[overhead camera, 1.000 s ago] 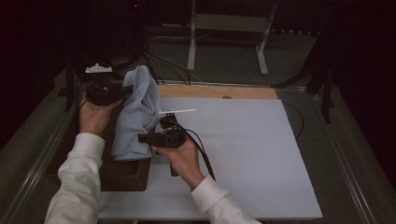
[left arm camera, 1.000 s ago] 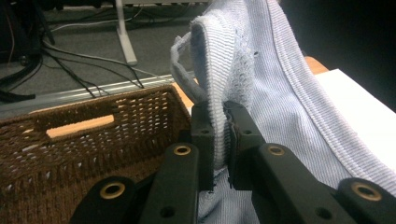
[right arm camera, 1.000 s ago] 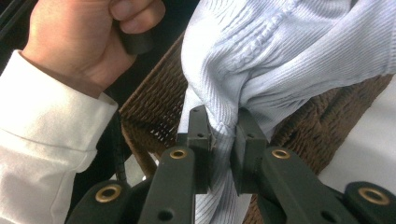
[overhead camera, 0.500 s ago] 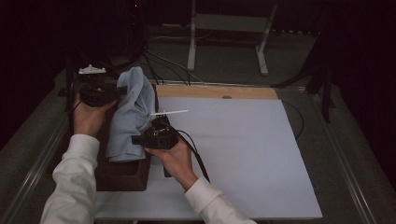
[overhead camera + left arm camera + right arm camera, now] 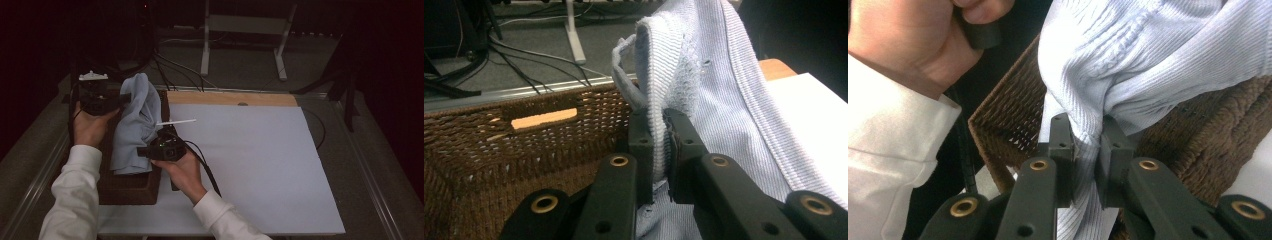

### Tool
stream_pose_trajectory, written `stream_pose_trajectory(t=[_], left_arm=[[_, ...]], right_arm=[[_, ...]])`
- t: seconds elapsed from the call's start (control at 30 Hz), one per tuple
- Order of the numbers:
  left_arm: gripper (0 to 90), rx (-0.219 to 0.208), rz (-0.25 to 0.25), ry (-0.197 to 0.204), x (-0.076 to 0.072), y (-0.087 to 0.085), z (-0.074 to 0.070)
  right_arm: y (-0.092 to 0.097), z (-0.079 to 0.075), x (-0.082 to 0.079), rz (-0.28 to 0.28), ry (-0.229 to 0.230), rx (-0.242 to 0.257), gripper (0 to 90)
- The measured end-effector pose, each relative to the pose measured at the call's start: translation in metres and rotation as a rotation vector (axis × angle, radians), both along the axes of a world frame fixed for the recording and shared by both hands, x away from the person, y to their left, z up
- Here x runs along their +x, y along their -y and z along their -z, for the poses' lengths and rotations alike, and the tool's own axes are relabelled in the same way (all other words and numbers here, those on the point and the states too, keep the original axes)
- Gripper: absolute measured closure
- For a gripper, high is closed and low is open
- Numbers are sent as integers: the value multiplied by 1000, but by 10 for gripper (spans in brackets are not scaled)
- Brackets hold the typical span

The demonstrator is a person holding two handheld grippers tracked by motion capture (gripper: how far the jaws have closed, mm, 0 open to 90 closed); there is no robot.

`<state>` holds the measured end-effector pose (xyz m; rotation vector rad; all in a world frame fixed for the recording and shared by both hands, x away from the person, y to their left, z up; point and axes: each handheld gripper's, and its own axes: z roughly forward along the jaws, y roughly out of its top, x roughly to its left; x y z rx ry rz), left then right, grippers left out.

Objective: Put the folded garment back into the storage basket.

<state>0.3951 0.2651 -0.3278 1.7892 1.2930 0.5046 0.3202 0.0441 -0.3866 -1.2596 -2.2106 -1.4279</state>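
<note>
A person's right gripper (image 5: 1082, 145) pinches a bunched fold of pale blue ribbed knit cloth (image 5: 1148, 65) between its black jaws, just over the near rim of a brown woven basket (image 5: 1013, 120). Beyond it, the left gripper (image 5: 660, 135) clamps the cloth's upper hem, holding it raised above the basket's far end, the white table board (image 5: 260, 160) lying past both; no writing is legible.

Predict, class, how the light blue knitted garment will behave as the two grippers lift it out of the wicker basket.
The garment will likely stay floppy: it already sags in folds between the left gripper and right gripper. It is probably light, since thin pinches of ribbed knit carry it. Its loose weave might snag on the rough basket rim.
</note>
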Motion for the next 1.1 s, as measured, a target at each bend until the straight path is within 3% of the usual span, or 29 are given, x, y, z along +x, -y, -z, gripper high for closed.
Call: stream_pose_trajectory(t=[0.4, 1.1], left_arm=[[835, 22, -15, -12, -1, -9, 2], [835, 17, -40, -12, -7, -24, 5]], right_arm=[[-12, 5, 1, -15, -7, -19, 801], [-36, 9, 1, -37, -7, -60, 800]])
